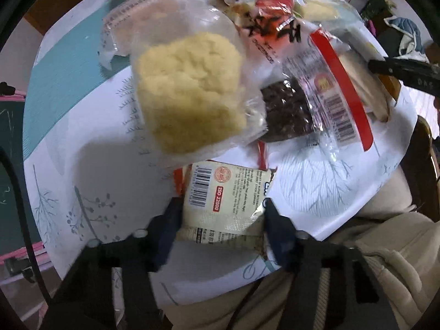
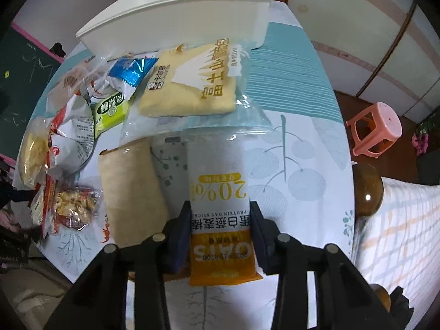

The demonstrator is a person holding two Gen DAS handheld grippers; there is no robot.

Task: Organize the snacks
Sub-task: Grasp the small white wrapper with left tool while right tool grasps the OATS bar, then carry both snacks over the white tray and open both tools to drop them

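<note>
My left gripper points down at the table and is shut on a cream snack packet with barcodes and a red label, its pads against both long edges. Just beyond it lie a clear bag of yellow cake and a red-edged bag of dark snack. My right gripper is shut on a white and orange oat bar packet, which lies on the tablecloth. A brown roll lies left of that packet.
A white plastic bin stands at the table's far edge, with a yellow cake pack in front of it. Several loose packets are heaped at the left. A pink stool stands on the floor to the right.
</note>
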